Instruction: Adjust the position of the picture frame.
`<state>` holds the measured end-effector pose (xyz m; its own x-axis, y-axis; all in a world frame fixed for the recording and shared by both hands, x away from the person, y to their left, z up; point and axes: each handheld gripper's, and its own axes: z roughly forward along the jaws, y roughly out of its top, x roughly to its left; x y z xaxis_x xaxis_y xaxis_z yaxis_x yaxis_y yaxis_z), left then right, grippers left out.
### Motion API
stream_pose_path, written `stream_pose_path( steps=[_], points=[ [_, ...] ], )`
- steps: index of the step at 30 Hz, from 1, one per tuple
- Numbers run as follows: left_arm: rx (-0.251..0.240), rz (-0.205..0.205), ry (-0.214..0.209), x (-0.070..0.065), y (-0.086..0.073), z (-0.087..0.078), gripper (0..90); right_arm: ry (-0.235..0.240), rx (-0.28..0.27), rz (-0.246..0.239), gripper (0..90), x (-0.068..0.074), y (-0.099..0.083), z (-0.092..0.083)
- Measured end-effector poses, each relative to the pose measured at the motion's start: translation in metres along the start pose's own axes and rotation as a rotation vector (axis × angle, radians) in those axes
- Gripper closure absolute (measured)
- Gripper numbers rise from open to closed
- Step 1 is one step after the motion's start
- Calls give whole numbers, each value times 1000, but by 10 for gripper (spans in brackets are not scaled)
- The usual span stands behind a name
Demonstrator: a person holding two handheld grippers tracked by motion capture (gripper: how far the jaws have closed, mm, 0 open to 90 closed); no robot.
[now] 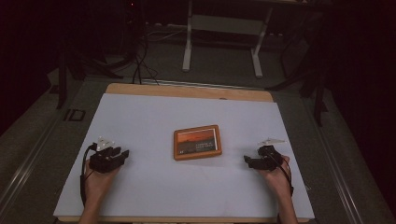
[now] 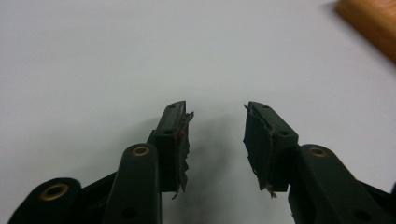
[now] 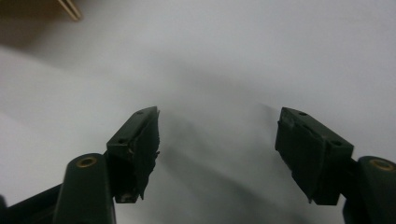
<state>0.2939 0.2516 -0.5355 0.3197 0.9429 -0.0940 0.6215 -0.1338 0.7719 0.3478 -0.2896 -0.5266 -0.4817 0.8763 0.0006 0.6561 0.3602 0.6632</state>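
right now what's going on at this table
A person sits at a white-covered table with black tongs in each hand. The left tongs and the right tongs both rest on the sheet with their jaws open and nothing between them. Midway between them, untouched, lies a flat rectangular picture in an orange wooden frame. Nothing has been picked up yet.

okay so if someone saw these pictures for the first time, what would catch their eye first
Most likely the orange wood-framed picture, lying flat near the middle of the white table, the one spot of colour in a dark room. Next, the left gripper and right gripper resting at either side of it, both open with nothing between their jaws.
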Motion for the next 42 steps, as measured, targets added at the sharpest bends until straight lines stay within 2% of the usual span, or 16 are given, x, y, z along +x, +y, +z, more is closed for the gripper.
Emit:
stream_pose_path(
  steps=[3, 5, 7, 14, 16, 17, 18, 20, 21, 23, 24, 25, 27, 31, 36, 42],
  points=[
    [0, 2, -38, -2, 0, 1, 593, 26, -19, -12, 324, 3, 2, -4],
    [0, 2, -38, -2, 0, 1, 592, 31, -24, -17, 324, 4, 2, -5],
    [8, 22, -57, -6, 1, 1, 595, 45, -33, -25, 355, 7, 4, -7],
    [19, 29, -114, -7, 2, 0, 624, 123, -54, -40, 431, 17, 9, -10],
    [30, 38, -159, -9, 4, -2, 640, 144, -57, -58, 481, 25, 10, -9],
    [30, 38, -159, -9, 4, -2, 646, 144, -57, -58, 481, 25, 10, -9],
    [26, 52, -200, -12, 5, -5, 663, 158, -66, -67, 532, 30, 11, -10],
    [29, 71, -210, -15, 6, -6, 683, 168, -72, -71, 555, 33, 12, -10],
    [29, 80, -218, -16, 7, -6, 732, 187, -77, -91, 618, 39, 15, -12],
    [28, 96, -239, -20, 10, -7, 800, 193, -83, -110, 649, 43, 17, -13],
    [28, 114, -251, -23, 12, -8, 843, 196, -91, -122, 731, 48, 20, -16],
    [27, 116, -246, -25, 13, -8, 891, 202, -99, -125, 784, 50, 23, -18],
    [29, 114, -258, -26, 15, -8, 897, 207, -117, -142, 892, 54, 26, -23],
    [36, 115, -250, -26, 19, -6, 898, 203, -139, -173, 900, 63, 35, -29],
    [33, 138, -244, -29, 23, -1, 892, 216, -147, -192, 900, 76, 46, -25],
    [24, 136, -257, -32, 27, 5, 779, 226, -147, -205, 900, 89, 55, -17]
  ],
)
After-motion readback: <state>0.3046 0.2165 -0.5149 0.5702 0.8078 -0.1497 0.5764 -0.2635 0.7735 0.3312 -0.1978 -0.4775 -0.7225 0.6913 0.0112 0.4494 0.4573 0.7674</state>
